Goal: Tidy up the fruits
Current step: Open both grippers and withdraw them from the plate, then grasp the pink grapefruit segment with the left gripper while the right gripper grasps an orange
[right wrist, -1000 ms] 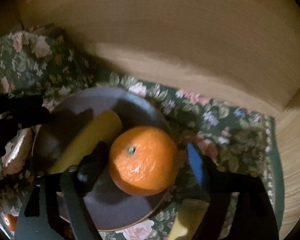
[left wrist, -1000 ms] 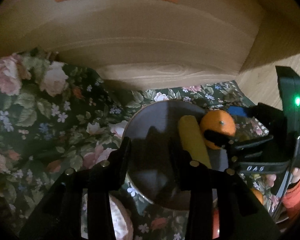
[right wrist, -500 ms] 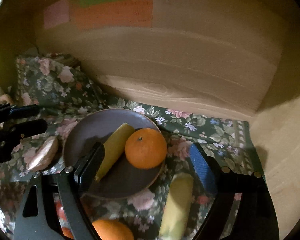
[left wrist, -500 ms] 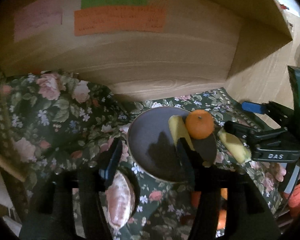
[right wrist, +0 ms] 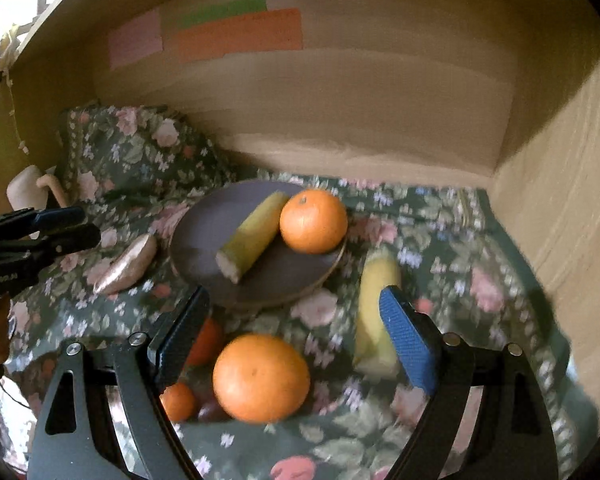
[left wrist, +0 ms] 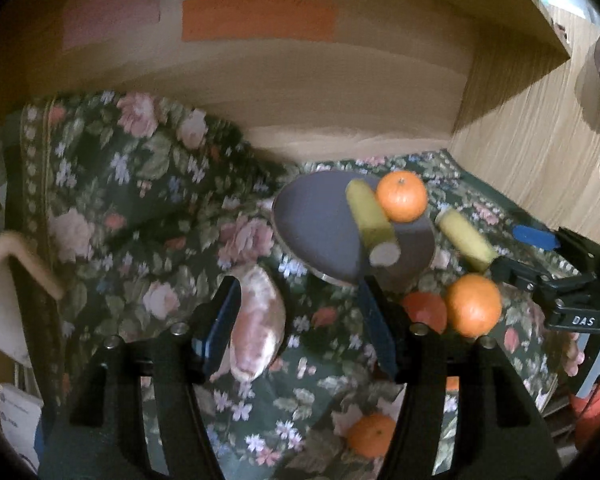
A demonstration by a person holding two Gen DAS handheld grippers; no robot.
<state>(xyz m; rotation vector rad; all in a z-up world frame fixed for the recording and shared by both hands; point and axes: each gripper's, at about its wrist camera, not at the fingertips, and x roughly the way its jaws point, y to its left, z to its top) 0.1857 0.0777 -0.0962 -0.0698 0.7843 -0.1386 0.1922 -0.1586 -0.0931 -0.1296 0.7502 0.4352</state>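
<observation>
- On the purple plate (right wrist: 204, 236): a cut banana piece (right wrist: 250, 236) lying aslant, touching an orange (right wrist: 313, 221) at the plate's far right rim.
- Off the plate, on the floral cloth (right wrist: 440, 248): a second banana piece (right wrist: 374, 312) to the right, a large orange (right wrist: 261, 378) in front, a small orange (right wrist: 178, 402) and a reddish fruit (right wrist: 206, 340) front-left, a pinkish sweet potato (right wrist: 126, 264) to the left.
- Right gripper (right wrist: 296, 344): jaws wide apart, empty, hanging above the large orange; its blue pad (right wrist: 408, 344) overlapping the loose banana piece in view.
- Left gripper (left wrist: 296, 320): jaws apart, empty, with the sweet potato (left wrist: 256, 320) just inside its left finger and the plate (left wrist: 320, 220) ahead.
- Seen from the left, the right gripper (left wrist: 540, 256) sits near the loose banana piece (left wrist: 464, 240) and the large orange (left wrist: 474, 305).
- Cloth bunched up high at the left rear, flat elsewhere.
- Wooden back wall (right wrist: 340, 100) with pink, green and orange paper notes (right wrist: 236, 34); a wooden side panel (right wrist: 560, 200) closing in the right.
- At far left, a pale curved handle (left wrist: 24, 256) beside the cloth.
- Open cloth to the right of the plate, up to the side panel.
</observation>
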